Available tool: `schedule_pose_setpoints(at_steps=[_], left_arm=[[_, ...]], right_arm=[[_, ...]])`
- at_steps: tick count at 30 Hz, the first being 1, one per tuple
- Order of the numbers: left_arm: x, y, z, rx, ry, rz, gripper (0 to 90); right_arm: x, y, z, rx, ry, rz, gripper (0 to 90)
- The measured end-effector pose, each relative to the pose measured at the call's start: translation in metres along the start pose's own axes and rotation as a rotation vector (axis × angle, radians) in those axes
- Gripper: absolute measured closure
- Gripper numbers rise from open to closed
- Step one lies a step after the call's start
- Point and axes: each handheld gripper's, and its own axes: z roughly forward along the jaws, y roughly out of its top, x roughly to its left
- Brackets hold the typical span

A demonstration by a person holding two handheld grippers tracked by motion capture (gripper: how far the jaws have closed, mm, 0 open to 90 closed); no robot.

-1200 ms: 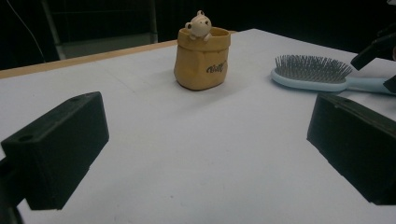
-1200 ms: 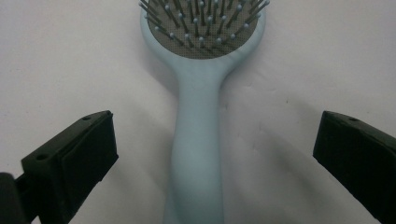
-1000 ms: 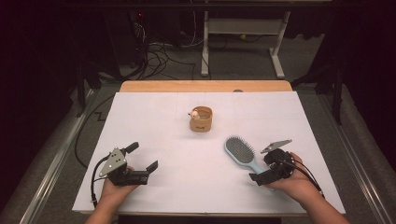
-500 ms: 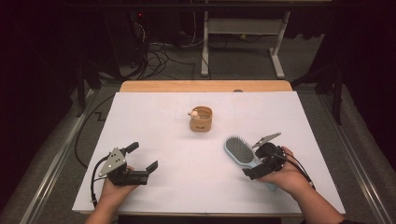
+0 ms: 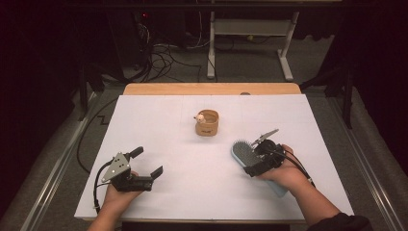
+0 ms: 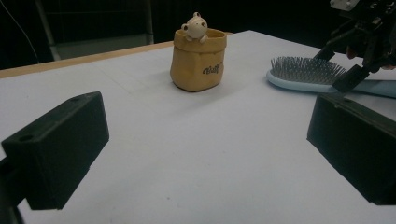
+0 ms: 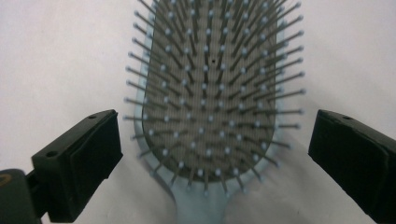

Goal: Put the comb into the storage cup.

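Right gripper view has the right gripper point(image 7: 212, 158) spread wide, jaws astride the hairbrush point(image 7: 210, 93) near the worktop's point(image 5: 159, 120) right edge. It looks light, rigid, smooth plastic; the neck below the bristles seems the best hold. The left gripper point(image 5: 146, 166) is released, empty.

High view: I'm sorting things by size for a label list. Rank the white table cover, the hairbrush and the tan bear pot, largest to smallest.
1. White table cover
2. Hairbrush, partly under the right gripper
3. Tan bear pot
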Motion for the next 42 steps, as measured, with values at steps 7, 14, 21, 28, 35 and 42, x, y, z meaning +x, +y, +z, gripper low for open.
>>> schedule_pose_setpoints(at_steps=[7,14,21,28,35,42], left_arm=[[0.0,0.0,-0.001,-0.001,-0.002,0.001,0.0],[0.001,0.001,-0.002,-0.007,-0.002,-0.005,0.0],[0.001,0.0,-0.001,-0.01,0.0,-0.005,0.0],[0.001,0.0,-0.002,-0.007,0.0,-0.005,0.0],[0.001,0.0,-0.002,-0.014,0.004,-0.007,0.0],[0.0,0.0,-0.002,-0.013,0.001,-0.004,0.0]], right_arm=[[0.002,0.011,0.006,0.014,0.004,-0.003,9.0],[0.005,0.015,0.012,0.033,-0.012,-0.007,15.3],[0.005,0.017,0.016,0.047,-0.023,-0.012,16.5],[0.006,0.018,0.017,0.052,-0.029,-0.012,15.1],[0.005,0.018,0.018,0.056,-0.025,-0.016,14.3],[0.006,0.019,0.018,0.059,-0.025,-0.015,15.1]])
